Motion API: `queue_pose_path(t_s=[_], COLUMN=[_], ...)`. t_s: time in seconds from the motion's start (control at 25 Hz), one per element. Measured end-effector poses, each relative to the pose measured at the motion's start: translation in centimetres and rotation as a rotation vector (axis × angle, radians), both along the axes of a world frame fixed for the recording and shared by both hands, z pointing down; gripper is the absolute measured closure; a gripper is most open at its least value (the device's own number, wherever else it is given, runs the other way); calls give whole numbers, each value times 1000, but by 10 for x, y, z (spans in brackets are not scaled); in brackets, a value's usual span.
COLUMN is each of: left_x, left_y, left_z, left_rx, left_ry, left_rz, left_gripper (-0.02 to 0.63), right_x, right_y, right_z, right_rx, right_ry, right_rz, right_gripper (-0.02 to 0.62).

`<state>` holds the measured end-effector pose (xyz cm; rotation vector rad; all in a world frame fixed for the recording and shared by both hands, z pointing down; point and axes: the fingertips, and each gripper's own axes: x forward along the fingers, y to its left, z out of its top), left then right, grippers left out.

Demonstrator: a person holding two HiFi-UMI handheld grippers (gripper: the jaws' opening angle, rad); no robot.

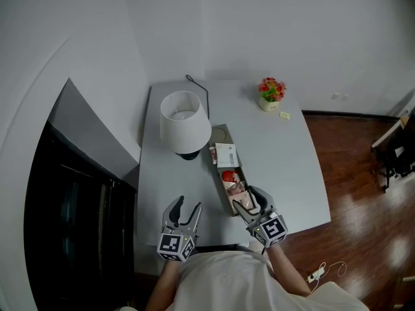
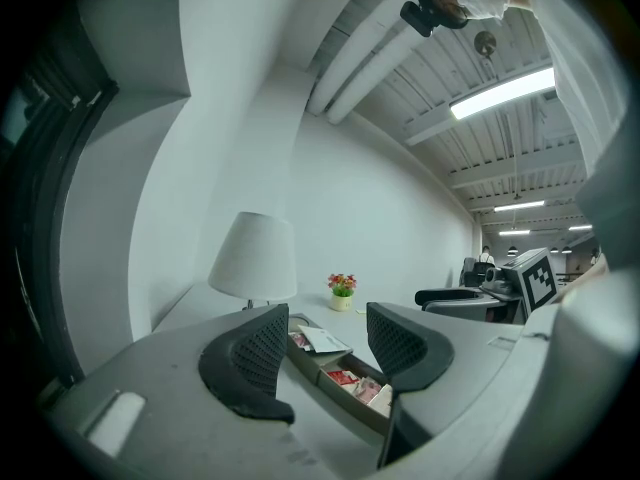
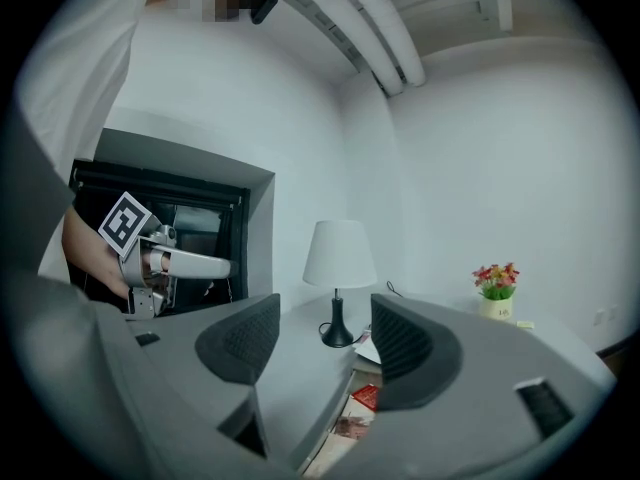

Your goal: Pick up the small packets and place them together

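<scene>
On the pale grey tabletop [image 1: 285, 167], a long, narrow grey tray [image 1: 216, 177] runs from beside the black foot of the white-shaded table lamp [image 1: 185, 122] towards the person. A cross wall, visible in the left gripper view, splits the tray into compartments. The farther compartment holds a flat white paper packet [image 1: 227, 154] lying askew. The nearer one holds a small red packet [image 1: 228, 175] and, just on the person's side of it, pinkish-brown packets [image 1: 235, 188] lying against one another.

The right gripper [image 1: 245, 198] hovers over the near end of the tray with its jaws apart and nothing between the pads; the packets lie below them. The left gripper [image 1: 189, 204] is just left of the tray over bare tabletop, its jaws also apart and holding nothing.

In the head view the right gripper covers the near end of the tray, so what lies there is hidden. The number of pinkish-brown packets cannot be told, and the print on every packet is too small to read. The lampshade hides the lamp's stem from above. A small pot of red and yellow flowers [image 1: 271, 94] stands near the far right corner, well apart from the tray, with a tiny yellowish tag [image 1: 284, 115] just beside it
</scene>
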<state>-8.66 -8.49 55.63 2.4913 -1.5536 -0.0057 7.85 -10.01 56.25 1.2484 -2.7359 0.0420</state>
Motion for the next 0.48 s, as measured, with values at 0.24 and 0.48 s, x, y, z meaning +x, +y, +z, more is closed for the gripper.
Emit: queue_pose_path(t_s=[0.24, 0.48], left_x=[0, 1], left_y=[-3, -8], left_z=[4, 3], left_rx=[-8, -3], left_ry=[-5, -10], left_rz=[-3, 1], left_gripper=[362, 362], right_x=[1, 0], right_y=[-3, -8], right_z=[7, 7], right_rx=[-22, -24], right_ry=[-1, -9], right_rz=[-1, -3], right_gripper=[314, 314])
